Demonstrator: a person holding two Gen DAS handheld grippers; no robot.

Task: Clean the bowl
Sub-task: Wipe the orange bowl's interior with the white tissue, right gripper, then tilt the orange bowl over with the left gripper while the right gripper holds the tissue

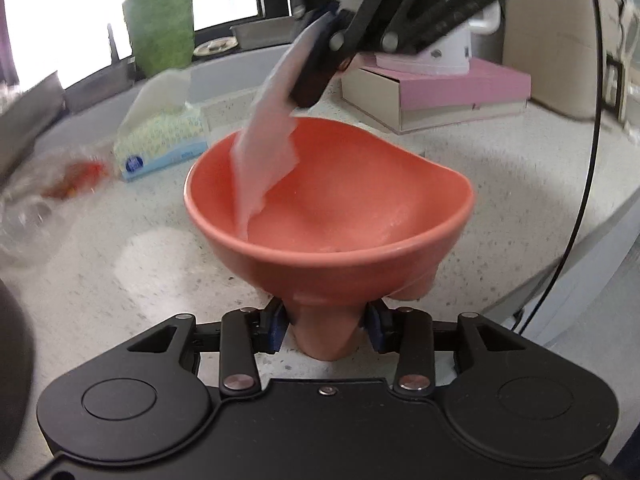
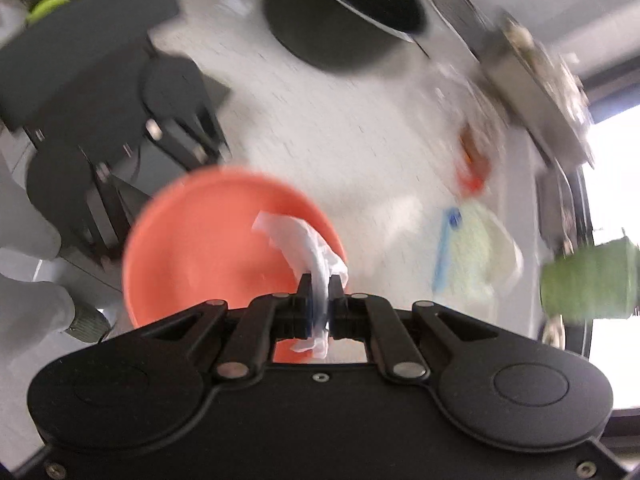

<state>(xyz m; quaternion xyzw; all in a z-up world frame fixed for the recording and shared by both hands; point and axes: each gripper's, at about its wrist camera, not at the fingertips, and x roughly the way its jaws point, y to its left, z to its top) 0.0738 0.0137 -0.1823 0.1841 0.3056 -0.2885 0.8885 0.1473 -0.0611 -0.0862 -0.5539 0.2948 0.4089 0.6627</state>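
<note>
The coral bowl (image 1: 332,200) is held above the speckled counter (image 1: 500,184), mouth tilted toward 12 o'clock, its foot clamped by the left gripper (image 1: 326,326). A white tissue (image 1: 266,148), pinched in the right gripper (image 2: 320,292), hangs inside it.

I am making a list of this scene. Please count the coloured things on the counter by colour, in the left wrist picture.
Orange: 1, the bowl
White: 1, the tissue
Green: 2, the vase and the tissue box
Pink: 1, the flat box
Total: 5
</note>
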